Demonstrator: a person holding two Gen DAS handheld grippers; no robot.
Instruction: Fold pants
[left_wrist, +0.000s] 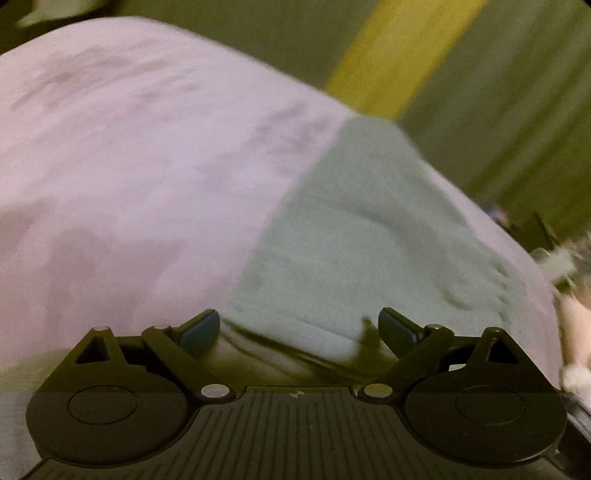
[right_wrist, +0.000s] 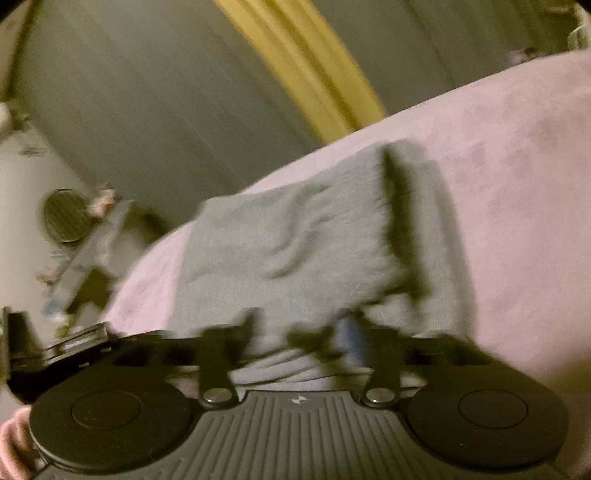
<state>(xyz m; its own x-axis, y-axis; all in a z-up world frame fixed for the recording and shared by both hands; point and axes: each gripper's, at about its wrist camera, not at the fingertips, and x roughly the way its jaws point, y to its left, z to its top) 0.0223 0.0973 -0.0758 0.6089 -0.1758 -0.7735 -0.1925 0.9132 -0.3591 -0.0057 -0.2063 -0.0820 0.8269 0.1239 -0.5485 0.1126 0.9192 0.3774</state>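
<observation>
Already partly folded, the grey pants (left_wrist: 354, 236) lie on a pink-covered bed (left_wrist: 129, 166). The left tool (left_wrist: 299, 325) hangs spread over their near edge; the right tool's (right_wrist: 295, 336) state is too blurred to tell. A shallow bite could catch only one layer, skewing the fold.

Your pants (left_wrist: 354, 236) are a plain pale grey-green in the left wrist view and a darker grey (right_wrist: 288, 251) in the right wrist view, without print. The bedspread (left_wrist: 129, 166) beneath them is pale lilac-pink with faint darker mottling. Behind it you see a dull olive-grey curtain (left_wrist: 517, 110) crossed by one mustard-yellow stripe (left_wrist: 402, 55). Your left gripper (left_wrist: 299, 330) is black, with dark blue fingertips (left_wrist: 201, 334) and a ribbed grey body.
</observation>
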